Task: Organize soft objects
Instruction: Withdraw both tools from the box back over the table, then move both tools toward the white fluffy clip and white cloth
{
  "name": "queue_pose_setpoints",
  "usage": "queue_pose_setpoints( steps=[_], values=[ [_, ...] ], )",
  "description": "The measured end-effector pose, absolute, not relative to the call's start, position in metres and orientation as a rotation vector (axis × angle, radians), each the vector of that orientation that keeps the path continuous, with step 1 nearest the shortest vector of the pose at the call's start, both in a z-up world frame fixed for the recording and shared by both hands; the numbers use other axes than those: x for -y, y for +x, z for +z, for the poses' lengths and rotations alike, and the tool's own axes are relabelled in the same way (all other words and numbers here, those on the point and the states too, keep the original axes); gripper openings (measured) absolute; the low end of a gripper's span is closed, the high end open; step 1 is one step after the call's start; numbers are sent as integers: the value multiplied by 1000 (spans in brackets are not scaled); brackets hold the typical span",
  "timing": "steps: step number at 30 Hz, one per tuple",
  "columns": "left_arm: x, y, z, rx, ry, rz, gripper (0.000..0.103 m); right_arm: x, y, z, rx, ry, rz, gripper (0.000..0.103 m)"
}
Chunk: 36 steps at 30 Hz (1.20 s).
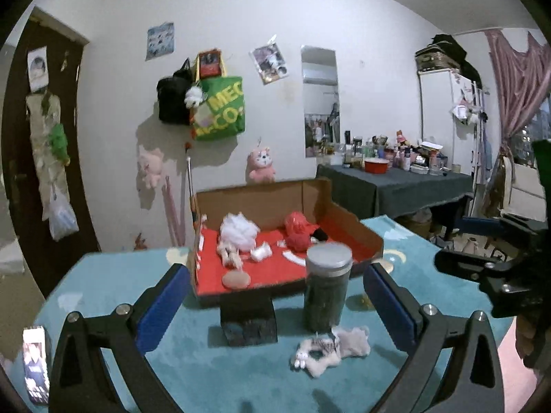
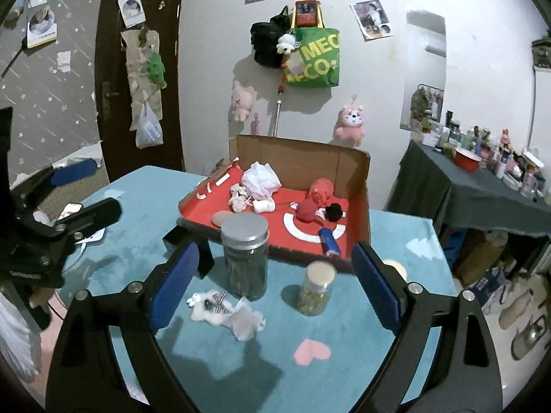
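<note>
A small white plush toy (image 1: 330,351) (image 2: 227,313) lies on the teal table cover, in front of a dark jar with a grey lid (image 1: 327,285) (image 2: 245,258). Behind them stands an open cardboard box lined in red (image 1: 213,275) (image 2: 358,186). It holds a white mesh pouf (image 1: 239,230) (image 2: 260,177), a red pouf (image 1: 296,234) (image 2: 322,189), a black ball (image 2: 334,211) and a few smaller soft pieces. My left gripper (image 1: 275,306) hovers open above the near table. My right gripper (image 2: 275,285) is open too, with the plush low between its fingers but not touched.
A small jar with a pale lid (image 2: 316,287) stands right of the dark jar. A black block (image 1: 248,320) props up the box front, and a blue can (image 2: 329,241) lies inside it. A phone (image 1: 34,364) lies at the table's left edge. A cluttered side table (image 2: 482,186) stands at the right.
</note>
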<state>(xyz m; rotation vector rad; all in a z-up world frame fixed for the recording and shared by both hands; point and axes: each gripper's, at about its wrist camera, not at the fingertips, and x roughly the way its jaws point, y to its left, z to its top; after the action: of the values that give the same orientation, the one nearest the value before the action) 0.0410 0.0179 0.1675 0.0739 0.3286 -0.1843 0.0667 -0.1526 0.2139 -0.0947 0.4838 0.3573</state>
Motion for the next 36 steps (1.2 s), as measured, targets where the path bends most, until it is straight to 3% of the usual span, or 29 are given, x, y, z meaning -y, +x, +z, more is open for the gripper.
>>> queue_pose_setpoints(
  steps=[22, 36],
  values=[
    [-14, 59, 60, -571, -19, -147, 103, 165, 53, 113, -555, -28, 211, 93],
    [-17, 77, 48, -686, -27, -172, 103, 164, 64, 90, -638, -39, 230, 93]
  ],
)
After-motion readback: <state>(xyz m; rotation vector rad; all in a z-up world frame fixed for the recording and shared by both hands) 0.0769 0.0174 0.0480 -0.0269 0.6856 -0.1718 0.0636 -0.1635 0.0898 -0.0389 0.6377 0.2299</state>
